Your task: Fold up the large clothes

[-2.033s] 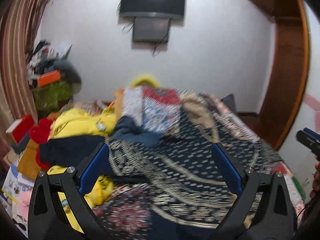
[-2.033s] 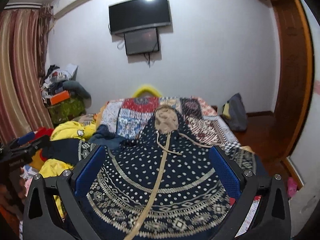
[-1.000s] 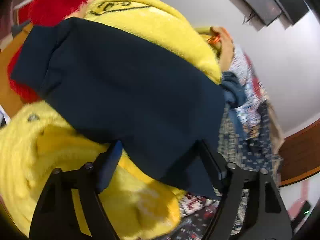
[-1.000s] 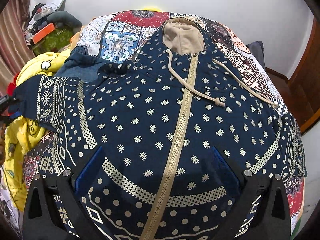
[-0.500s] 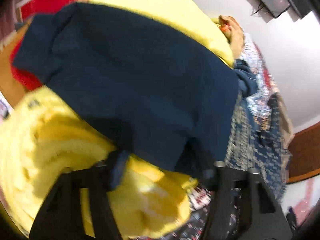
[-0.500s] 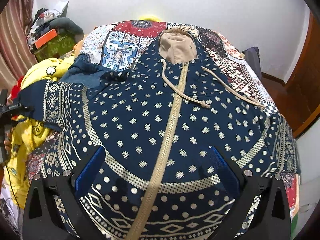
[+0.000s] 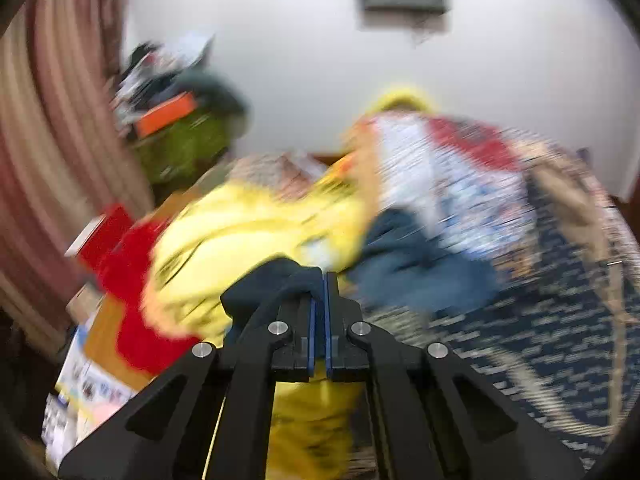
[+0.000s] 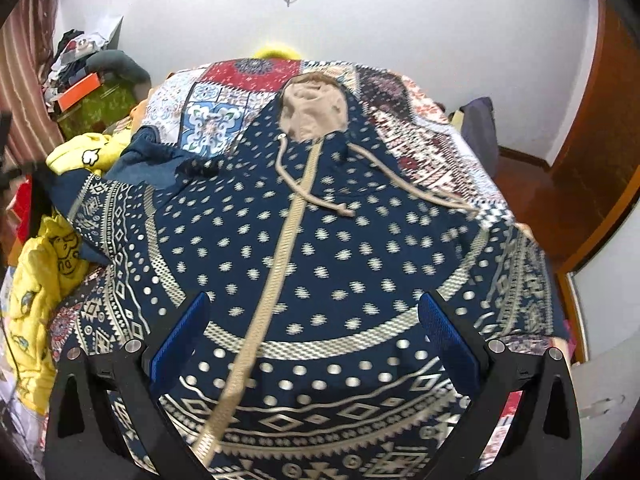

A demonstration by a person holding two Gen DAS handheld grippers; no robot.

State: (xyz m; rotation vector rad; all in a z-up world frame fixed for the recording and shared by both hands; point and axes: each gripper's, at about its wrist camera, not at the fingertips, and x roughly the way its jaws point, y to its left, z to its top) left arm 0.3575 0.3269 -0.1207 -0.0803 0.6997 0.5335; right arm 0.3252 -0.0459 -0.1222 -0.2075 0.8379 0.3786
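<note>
A large navy hooded garment [image 8: 320,240] with white dots, a beige zip and a beige hood lining lies face up across the bed. Its left sleeve [image 8: 92,208] stretches out to the left edge. My left gripper [image 7: 324,280] is shut on a bunch of plain navy cloth [image 7: 272,284], lifted above the yellow pile; the view is blurred by motion. My right gripper [image 8: 314,300] hangs open over the garment's lower front, its blue pads either side of the zip [image 8: 280,264], nothing between them.
A patchwork bedspread [image 8: 248,80] covers the bed. Yellow clothes [image 8: 36,280] and red ones [image 7: 132,280] are heaped at the bed's left side. A cluttered green box [image 8: 100,104] and a striped curtain [image 7: 48,140] stand at the left wall. A wooden door [image 8: 600,120] is at the right.
My left gripper closed on the navy cloth by the yellow pile, then rose and rolled level with it. The right gripper drew back a little and stayed open.
</note>
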